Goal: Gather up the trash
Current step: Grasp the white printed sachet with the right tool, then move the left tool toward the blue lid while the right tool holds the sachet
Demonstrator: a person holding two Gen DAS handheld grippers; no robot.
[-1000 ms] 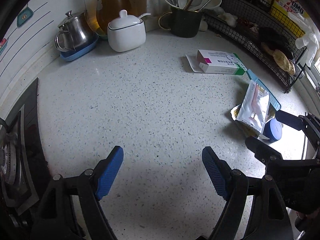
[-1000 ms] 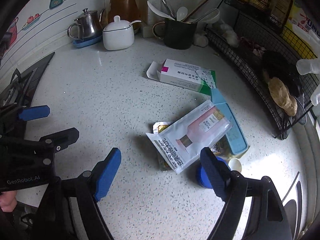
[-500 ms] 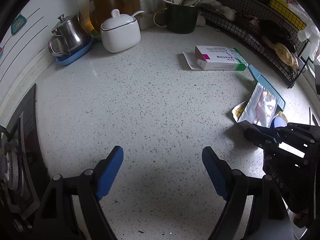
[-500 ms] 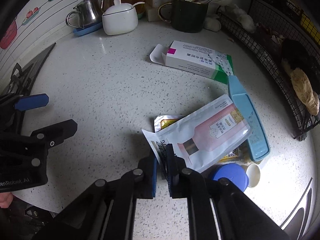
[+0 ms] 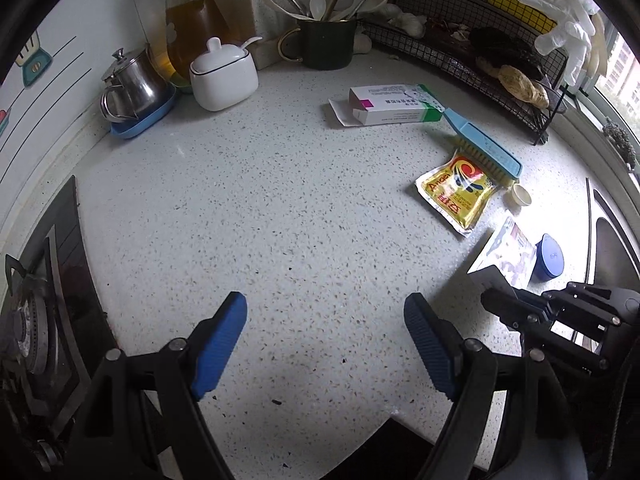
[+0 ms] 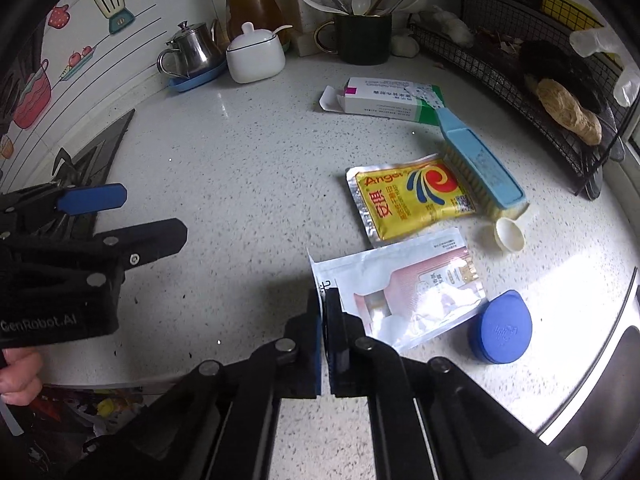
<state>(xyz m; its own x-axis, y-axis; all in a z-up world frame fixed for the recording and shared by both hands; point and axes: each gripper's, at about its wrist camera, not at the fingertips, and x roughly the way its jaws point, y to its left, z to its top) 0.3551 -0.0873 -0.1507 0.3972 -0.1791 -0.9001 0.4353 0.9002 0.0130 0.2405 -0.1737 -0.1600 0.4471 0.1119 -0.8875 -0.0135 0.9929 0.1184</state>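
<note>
A glossy white pouch [image 6: 404,296] printed with a pink bottle is clamped at its corner by the right gripper [image 6: 323,312], at six o'clock on the speckled counter [image 6: 240,168]. The left gripper [image 5: 324,340] is held apart, empty.

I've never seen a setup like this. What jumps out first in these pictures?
The bright yellow packet in the middle of the speckled counter grabs the eye, beside a blue brush. Just in front of it, the right gripper is shut on the corner of a white pouch. The left gripper hangs open over bare counter.
</note>
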